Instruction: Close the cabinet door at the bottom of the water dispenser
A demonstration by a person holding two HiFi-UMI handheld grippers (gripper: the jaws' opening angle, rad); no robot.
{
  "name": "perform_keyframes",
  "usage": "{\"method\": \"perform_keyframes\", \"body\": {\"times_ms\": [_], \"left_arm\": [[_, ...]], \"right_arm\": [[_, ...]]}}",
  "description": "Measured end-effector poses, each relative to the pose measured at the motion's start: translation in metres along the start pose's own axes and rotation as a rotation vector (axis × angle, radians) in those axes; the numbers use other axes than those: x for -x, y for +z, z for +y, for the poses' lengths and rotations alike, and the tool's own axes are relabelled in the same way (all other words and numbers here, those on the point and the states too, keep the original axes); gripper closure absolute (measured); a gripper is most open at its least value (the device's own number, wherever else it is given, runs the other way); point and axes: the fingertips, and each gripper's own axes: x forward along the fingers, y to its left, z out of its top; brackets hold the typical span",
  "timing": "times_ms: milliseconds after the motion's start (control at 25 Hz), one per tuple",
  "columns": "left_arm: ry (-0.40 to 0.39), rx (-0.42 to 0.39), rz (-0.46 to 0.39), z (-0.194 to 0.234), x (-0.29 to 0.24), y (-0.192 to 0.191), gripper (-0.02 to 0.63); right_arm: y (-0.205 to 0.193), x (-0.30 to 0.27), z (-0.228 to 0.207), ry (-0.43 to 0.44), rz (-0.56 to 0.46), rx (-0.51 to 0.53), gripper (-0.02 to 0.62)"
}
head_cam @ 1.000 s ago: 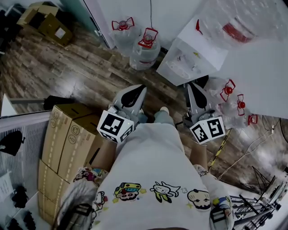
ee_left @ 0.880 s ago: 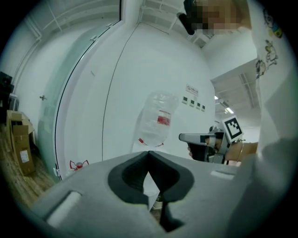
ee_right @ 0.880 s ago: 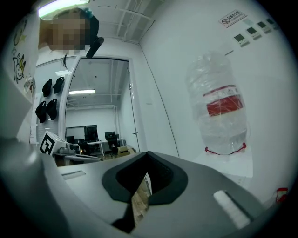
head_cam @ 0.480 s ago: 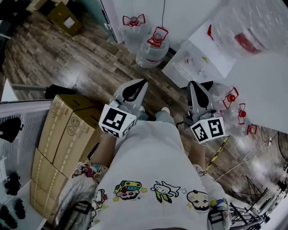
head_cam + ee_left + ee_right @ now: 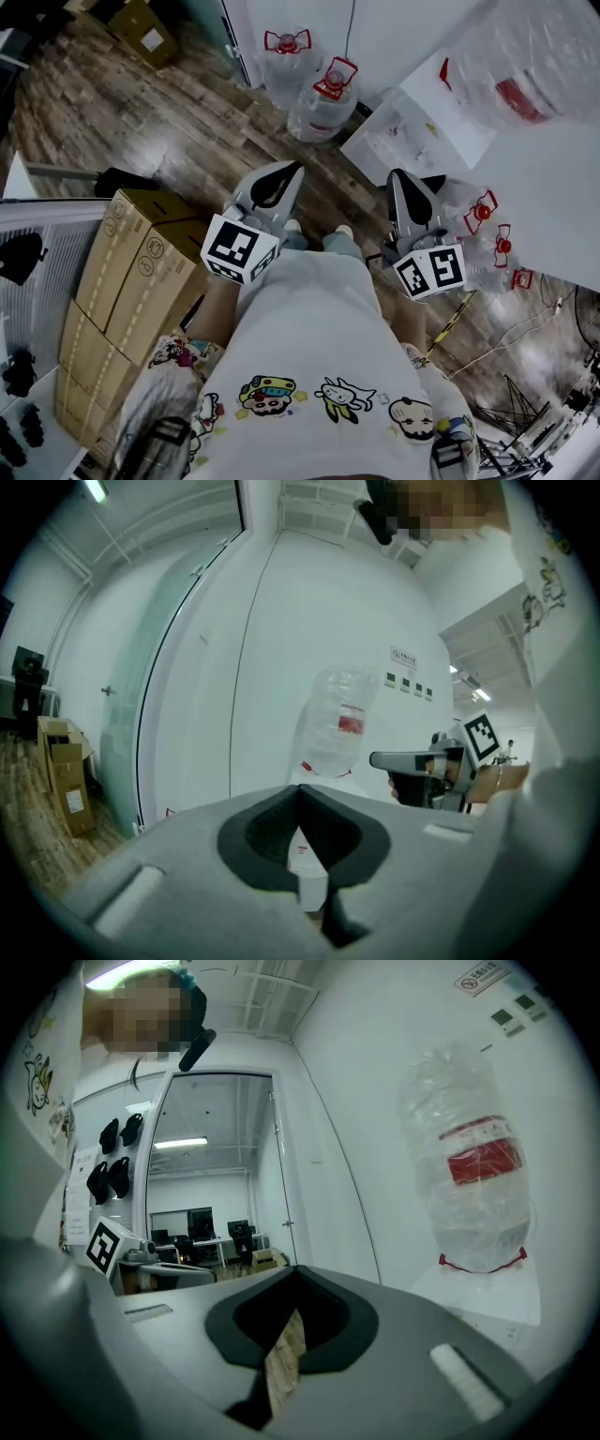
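The white water dispenser stands at the upper right of the head view, with a plastic-wrapped bottle on top. Its bottom cabinet door cannot be made out in any view. My left gripper and right gripper are held out side by side above the wooden floor, short of the dispenser, both shut and empty. In the left gripper view the shut left gripper points at the dispenser under the bottle, with the right gripper beside it. The right gripper view shows its shut gripper left of the bottle.
Two water jugs with red caps stand on the floor left of the dispenser, and more jugs lie to its right. Stacked cardboard boxes sit at my left. A tripod and cables are at the lower right.
The whole scene has shifted a little in the head view as the person moves. Both grippers have drifted slightly toward the dispenser and stay shut.
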Motion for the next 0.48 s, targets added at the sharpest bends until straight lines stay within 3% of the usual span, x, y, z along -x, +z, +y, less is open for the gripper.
{"method": "perform_keyframes", "body": {"times_ms": [480], "left_arm": [[0.01,0.002,-0.003,0.003,0.009,-0.002,0.606]], "right_arm": [[-0.005,-0.003,0.013,0.033,0.024,0.009,0.586]]}}
